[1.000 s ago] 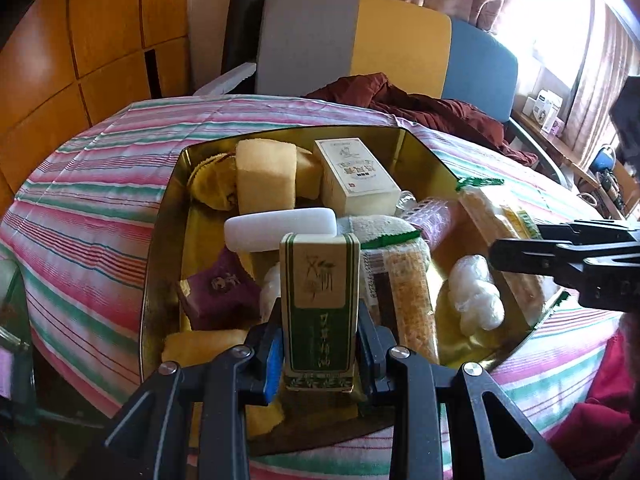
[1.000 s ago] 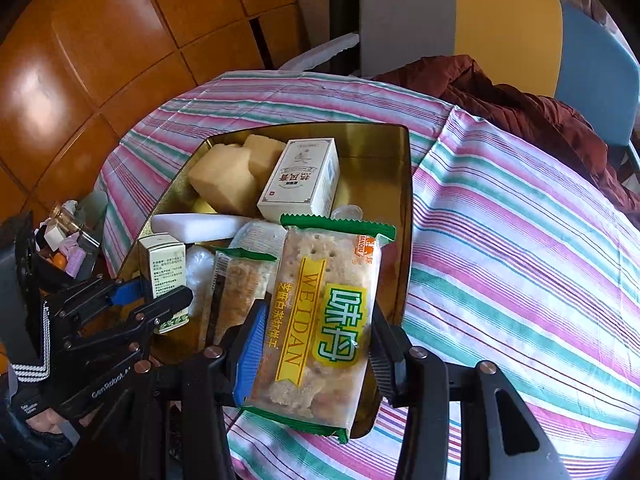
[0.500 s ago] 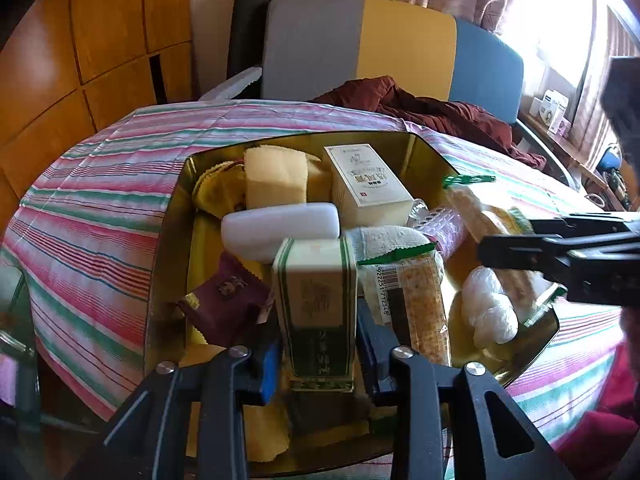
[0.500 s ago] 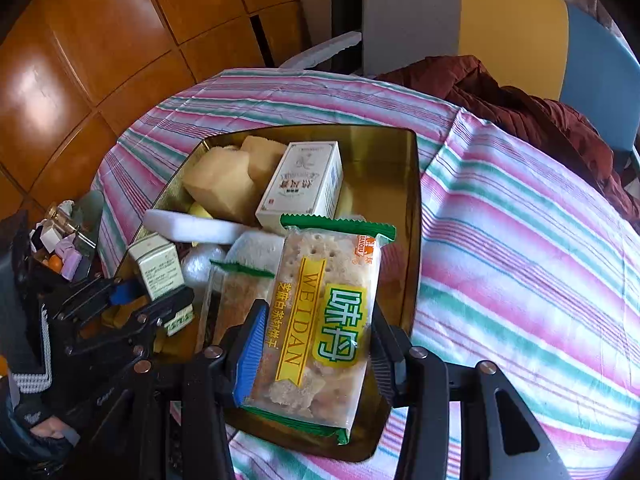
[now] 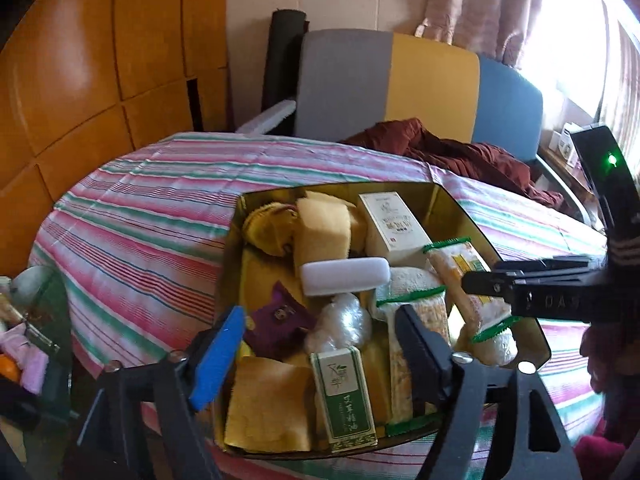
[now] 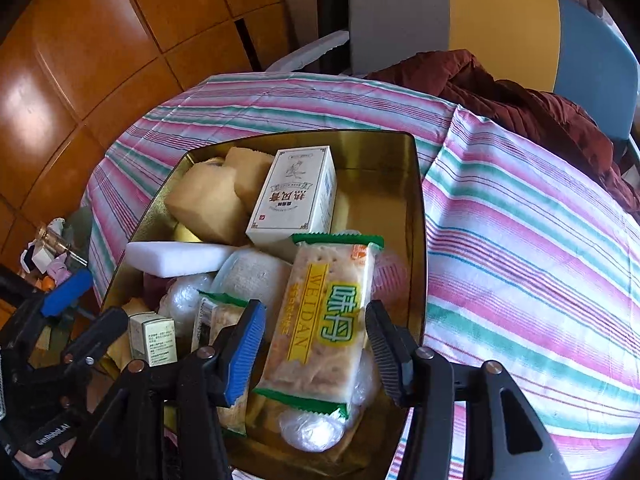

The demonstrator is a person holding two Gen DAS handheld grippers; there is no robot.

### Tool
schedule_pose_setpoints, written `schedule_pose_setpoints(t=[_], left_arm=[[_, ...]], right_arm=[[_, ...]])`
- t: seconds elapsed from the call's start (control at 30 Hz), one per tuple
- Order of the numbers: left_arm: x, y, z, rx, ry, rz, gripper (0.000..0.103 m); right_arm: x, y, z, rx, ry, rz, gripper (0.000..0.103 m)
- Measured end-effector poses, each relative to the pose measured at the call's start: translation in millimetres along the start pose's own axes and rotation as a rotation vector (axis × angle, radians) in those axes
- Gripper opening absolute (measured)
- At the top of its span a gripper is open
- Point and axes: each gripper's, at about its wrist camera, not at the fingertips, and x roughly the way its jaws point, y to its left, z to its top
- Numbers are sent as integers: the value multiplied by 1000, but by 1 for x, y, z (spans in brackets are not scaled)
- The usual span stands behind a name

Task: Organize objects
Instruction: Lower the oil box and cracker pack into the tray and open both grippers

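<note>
On the left, our left tongs have just sprung apart. A second ago they pinched the slim green-and-white cardboard box upright; now the blue pad and the black pad stand wide of it on either side, touching nothing, and the box lies by itself at the near edge of the shallow gold metal tray, leaning on a yellow cloth between the purple foil sachet and a long cracker pack. We read that as one item delivered — the box is in the tray and our left hand has lifted off it.

Moving right across the tray, the white foam block and the white carton with red lettering sit where they were, as do the yellow sponges at the far left corner.

Further right, our right tongs have just been opening too, though less far. The clear-wrapped cracker pack with green ends and yellow label is between them, but in the right wrist view we see a gap on each side of it, so the pads no longer press; the pack rests on the wrapped bundles at the tray's near right — set down, as far as we can judge.

Both items now lie in the tray on the striped worktop, and both tongs are free. The cloth around the tray shows nothing else to gather, so the sorting looks close to finished.
</note>
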Motion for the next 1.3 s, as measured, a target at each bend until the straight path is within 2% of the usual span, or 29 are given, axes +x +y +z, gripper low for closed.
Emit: schedule_pose_setpoints(t=[0.23,0.53,0.93,1.03,1.3], left_arm=[[-12,2,-2,-16,-14,24,87],[-30,-2,-4,-12,-46,39,102],[-50,-10,-12,-11,-63,40,103],[-53,-11,-13,-7,-76,78,103],[-54,-7,-14,-25,-68,93,103]], right_arm=[[-15,5,-12,14,-46,-36,53],[-31,15,-30,22,-100,-73,54],[-48,25,-60,32,-159,-162,54],[-51,26,-63,32,-165,-168,55],[-53,30,-66,19,-169,-168,55]])
